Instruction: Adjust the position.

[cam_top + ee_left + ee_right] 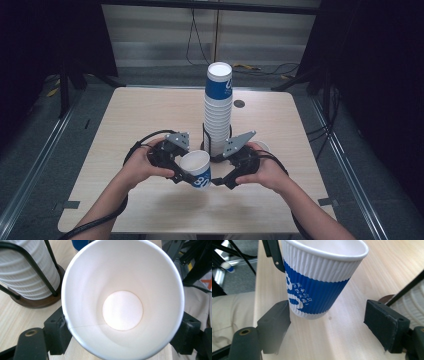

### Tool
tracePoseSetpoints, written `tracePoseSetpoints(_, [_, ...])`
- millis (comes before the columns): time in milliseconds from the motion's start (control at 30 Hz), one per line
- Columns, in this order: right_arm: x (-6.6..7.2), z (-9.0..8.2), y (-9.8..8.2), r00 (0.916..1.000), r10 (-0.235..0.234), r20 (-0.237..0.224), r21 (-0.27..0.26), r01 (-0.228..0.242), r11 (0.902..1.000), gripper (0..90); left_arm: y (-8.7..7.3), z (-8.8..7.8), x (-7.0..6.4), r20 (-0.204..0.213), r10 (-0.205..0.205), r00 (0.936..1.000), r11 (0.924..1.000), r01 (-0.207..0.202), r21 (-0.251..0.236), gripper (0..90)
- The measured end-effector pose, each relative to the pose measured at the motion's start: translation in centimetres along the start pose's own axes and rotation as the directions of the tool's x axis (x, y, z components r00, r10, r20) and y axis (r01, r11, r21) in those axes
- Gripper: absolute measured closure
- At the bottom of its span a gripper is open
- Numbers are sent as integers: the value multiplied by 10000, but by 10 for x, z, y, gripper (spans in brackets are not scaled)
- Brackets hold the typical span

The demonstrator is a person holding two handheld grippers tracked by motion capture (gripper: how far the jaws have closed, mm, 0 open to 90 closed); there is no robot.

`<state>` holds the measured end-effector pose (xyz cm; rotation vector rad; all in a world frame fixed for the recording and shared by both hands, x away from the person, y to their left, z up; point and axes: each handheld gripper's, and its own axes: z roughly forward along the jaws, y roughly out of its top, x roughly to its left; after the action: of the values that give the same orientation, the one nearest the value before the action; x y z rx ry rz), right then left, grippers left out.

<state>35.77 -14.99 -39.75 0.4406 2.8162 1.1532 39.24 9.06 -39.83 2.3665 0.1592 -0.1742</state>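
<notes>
A single blue-and-white ribbed paper cup (197,168) sits low over the near middle of the wooden table (135,115), between the two hand-held grippers, mouth up and tipped toward the person. The left gripper (176,167) clasps it: in the left gripper view the cup's white rim (65,315) fills the space between the black jaws, whose pads press its wall on both sides. The right gripper (226,176) stands parted around the cup; in the right gripper view the cup's blue band (317,293) touches or nearly touches the left-hand pad while the other pad stands clearly off it, so it has no grip. The person's left hand (137,167) and right hand (265,172) come in from the near edge, forearms angled inward, each gripper pointing toward the cup. Just behind the cup stands a tall stack of cups (218,107) in a black wire holder (205,137) on a round dark wooden base (37,302), close beyond both grippers. A small dark disc (239,104) lies on the table behind the stack.
</notes>
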Motion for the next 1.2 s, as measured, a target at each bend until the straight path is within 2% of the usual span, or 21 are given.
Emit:
tracePoseSetpoints(167, [0,3,1,10000,-1,-1,32,1,10000,202,-1,2,-1,3,64,10000,9999,-64,124,205])
tracePoseSetpoints(233, [1,3,0,10000,-34,11,127,34,9999,202,-2,2,0,-183,32,9998,9995,-27,318,206])
tracePoseSetpoints(367, [1,3,-2,10000,-14,43,242,13,9997,195,-3,1,1,-262,24,9997,9993,-14,378,206])
tracePoseSetpoints(500, [0,3,-3,9999,-67,99,230,65,9997,193,-5,1,2,-506,68,9987,9976,-33,689,206])
tracePoseSetpoints(567, [1,3,-3,9999,-52,146,238,48,9997,190,-7,1,2,-620,-30,9981,9973,75,734,205])
tracePoseSetpoints(767, [1,1,-3,9997,-124,229,259,118,9996,184,-12,1,4,-986,-118,9951,9970,193,753,205])
tracePoseSetpoints(833, [1,0,-4,9997,-28,256,271,21,9996,182,-12,1,3,-1164,-110,9931,9944,231,1031,206])
tracePoseSetpoints(1033, [1,1,-5,9995,-29,316,392,17,9992,172,-15,0,7,-1286,-145,9916,9910,313,1298,205])
tracePoseSetpoints(1067, [1,2,-5,9994,1,346,425,-15,9991,171,-17,1,7,-1439,-221,9894,9909,408,1283,205])
tracePoseSetpoints(1200, [3,2,-5,9991,-86,419,480,65,9988,170,-20,2,8,-1510,-141,9884,9897,353,1387,205])
